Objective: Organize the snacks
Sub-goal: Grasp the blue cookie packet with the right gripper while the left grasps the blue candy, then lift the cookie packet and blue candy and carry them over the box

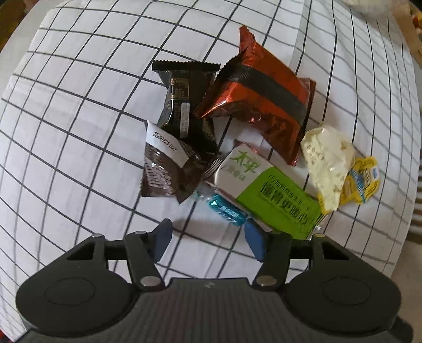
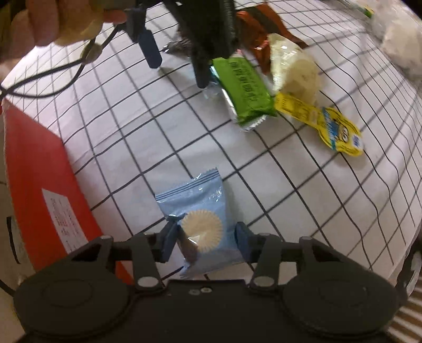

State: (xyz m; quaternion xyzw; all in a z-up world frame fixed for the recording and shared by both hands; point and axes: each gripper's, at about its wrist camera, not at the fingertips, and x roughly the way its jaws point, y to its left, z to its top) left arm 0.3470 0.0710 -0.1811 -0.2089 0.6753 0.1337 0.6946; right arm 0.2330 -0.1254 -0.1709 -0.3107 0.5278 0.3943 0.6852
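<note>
A pile of snacks lies on the checked tablecloth (image 1: 79,110): a red foil packet (image 1: 261,103), a black packet (image 1: 182,105), a brown packet (image 1: 168,168), a green bar (image 1: 277,198), a small teal candy (image 1: 228,211), a pale cream packet (image 1: 327,163) and a yellow sachet (image 1: 361,179). My left gripper (image 1: 208,237) is open just short of the teal candy. My right gripper (image 2: 204,238) has its jaws around a light blue biscuit packet (image 2: 200,211); whether they press it is unclear. The left gripper (image 2: 179,68) also shows in the right wrist view, above the green bar (image 2: 248,89).
An orange-red box (image 2: 44,179) with a white label stands at the table's left edge in the right wrist view. A hand (image 2: 52,18) and black cables (image 2: 52,71) are at the top left. A white object (image 2: 401,44) sits far right.
</note>
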